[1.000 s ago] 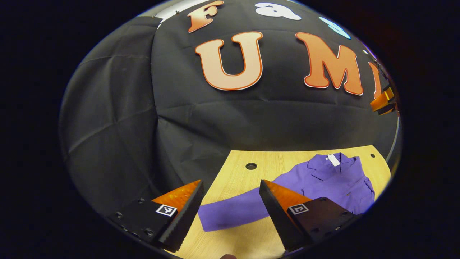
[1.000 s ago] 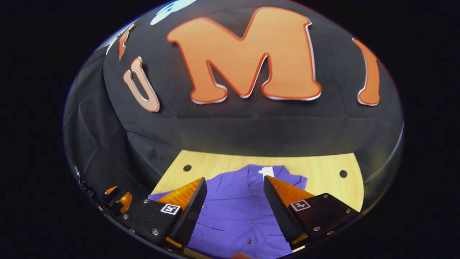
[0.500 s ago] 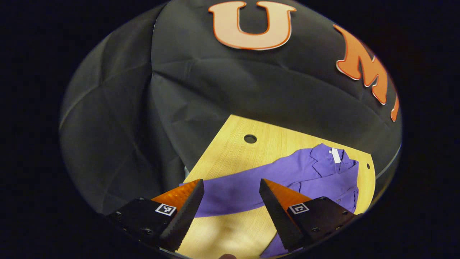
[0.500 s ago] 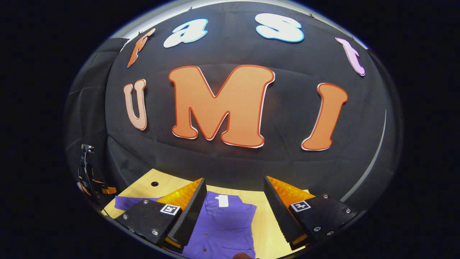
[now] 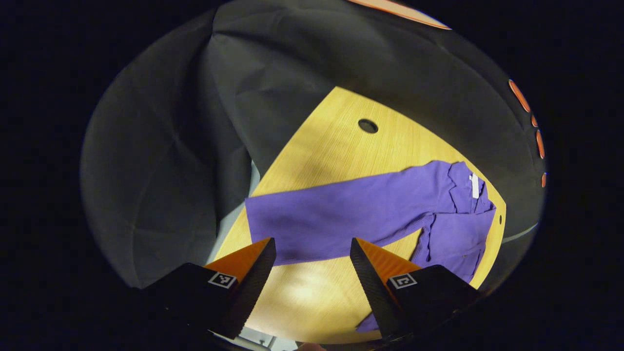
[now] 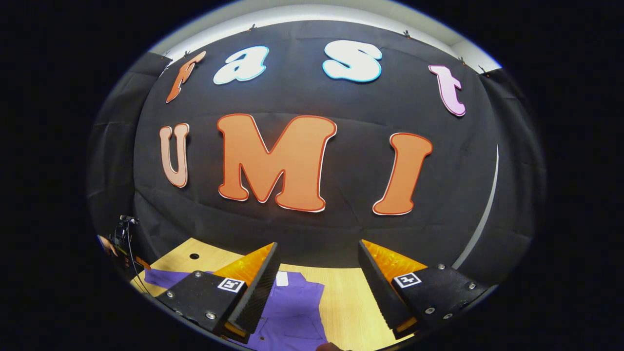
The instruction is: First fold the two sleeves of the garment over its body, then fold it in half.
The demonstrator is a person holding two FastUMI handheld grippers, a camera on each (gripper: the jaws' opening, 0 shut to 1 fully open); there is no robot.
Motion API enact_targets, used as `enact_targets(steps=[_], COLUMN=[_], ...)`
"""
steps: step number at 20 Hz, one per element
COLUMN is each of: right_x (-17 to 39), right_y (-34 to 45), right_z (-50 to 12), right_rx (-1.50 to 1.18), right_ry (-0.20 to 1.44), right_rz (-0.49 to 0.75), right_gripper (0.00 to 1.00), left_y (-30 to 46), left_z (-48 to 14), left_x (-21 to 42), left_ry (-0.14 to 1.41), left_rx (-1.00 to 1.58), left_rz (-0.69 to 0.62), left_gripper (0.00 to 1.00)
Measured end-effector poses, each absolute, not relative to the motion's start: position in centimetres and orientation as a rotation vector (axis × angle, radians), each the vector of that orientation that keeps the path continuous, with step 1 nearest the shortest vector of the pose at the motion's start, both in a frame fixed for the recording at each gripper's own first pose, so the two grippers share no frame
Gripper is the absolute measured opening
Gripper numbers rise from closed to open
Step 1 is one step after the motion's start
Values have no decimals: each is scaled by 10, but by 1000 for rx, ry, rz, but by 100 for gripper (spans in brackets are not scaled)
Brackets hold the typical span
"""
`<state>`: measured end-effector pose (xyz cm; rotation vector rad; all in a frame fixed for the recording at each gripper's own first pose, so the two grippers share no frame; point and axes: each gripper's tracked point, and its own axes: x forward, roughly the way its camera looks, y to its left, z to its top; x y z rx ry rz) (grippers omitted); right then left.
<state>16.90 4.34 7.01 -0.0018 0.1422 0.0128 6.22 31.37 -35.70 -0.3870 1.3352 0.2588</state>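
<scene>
A purple collared garment (image 5: 453,229) lies flat on the wooden table (image 5: 331,146). One long sleeve (image 5: 336,219) stretches out to the left, its cuff near the table's left edge. My left gripper (image 5: 312,253) hovers open above the near side of that sleeve, nothing between its fingers. In the right gripper view the garment's collar and chest (image 6: 292,307) lie below, and my right gripper (image 6: 317,253) is open, raised and pointing at the booth wall. The garment's lower part is hidden behind the fingers.
The table has round holes near its far corners (image 5: 368,126) (image 6: 194,256). Black cloth walls close in behind and at the left. At the far left of the right gripper view, a hand holding the other gripper (image 6: 119,239) shows at the table's edge.
My left gripper has tilted down and risen over the outstretched sleeve, bringing its whole length into view. My right gripper has lifted and tipped up from the garment's chest toward the wall.
</scene>
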Motion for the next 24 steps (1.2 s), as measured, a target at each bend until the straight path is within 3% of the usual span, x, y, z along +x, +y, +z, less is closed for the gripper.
enact_targets(steps=[5,15,19,20,22,24], right_x=[153,141,142,142,141,139], right_y=[40,40,42,43,43,41], right_z=[58,39,38,39,40,36], right_rx=[-29,-53,-54,-53,-49,-44], right_ry=[164,218,228,226,221,224], right_rz=[-12,-43,-48,-45,-45,-47], right_gripper=[95,95,95,95,95,95], left_y=[342,360,364,369,371,369], left_z=[-396,-440,-450,-451,-452,-453], left_x=[54,54,49,46,47,51], left_ry=[1461,1557,1585,1598,1610,1603], left_rx=[-385,-412,-396,-374,-354,-349], left_rz=[254,300,321,336,346,347], left_gripper=[98,96,91,77,63,59])
